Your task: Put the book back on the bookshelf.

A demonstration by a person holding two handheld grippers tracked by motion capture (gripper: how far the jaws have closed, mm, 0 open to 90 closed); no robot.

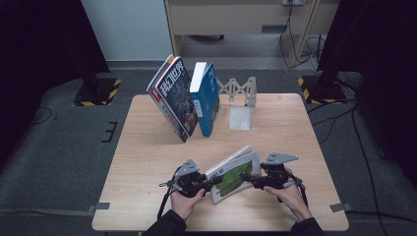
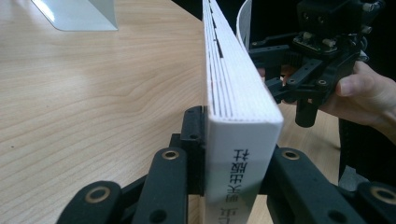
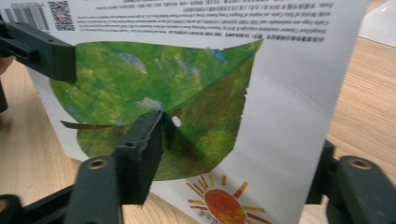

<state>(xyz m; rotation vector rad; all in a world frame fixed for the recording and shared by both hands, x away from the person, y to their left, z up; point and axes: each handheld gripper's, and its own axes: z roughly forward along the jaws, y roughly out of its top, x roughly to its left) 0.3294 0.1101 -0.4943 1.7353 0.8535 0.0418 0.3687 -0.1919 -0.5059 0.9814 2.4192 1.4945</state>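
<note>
A picture book [image 1: 235,173] with a green leaf on its white cover is held tilted above the front of the wooden table [image 1: 147,162]. My left gripper [image 1: 215,182] is shut on its spine end; in the left gripper view the white spine [image 2: 238,93] fills the gap between the jaws of the left gripper [image 2: 233,135]. My right gripper [image 1: 247,178] stands at the book's other side with its jaws wide. In the right gripper view one jaw lies in front of the leaf cover [image 3: 187,93] and the other behind its edge, with the right gripper [image 3: 243,140] astride it. The right gripper [image 2: 308,60] and its hand also show beyond the book.
A dark magazine [image 1: 172,96] and a blue book [image 1: 206,98] lean together at the table's back. To their right stand a white bookend [image 1: 242,118] and a grey folding rack [image 1: 238,88]. The bookend [image 2: 79,14] lies far ahead of the left gripper.
</note>
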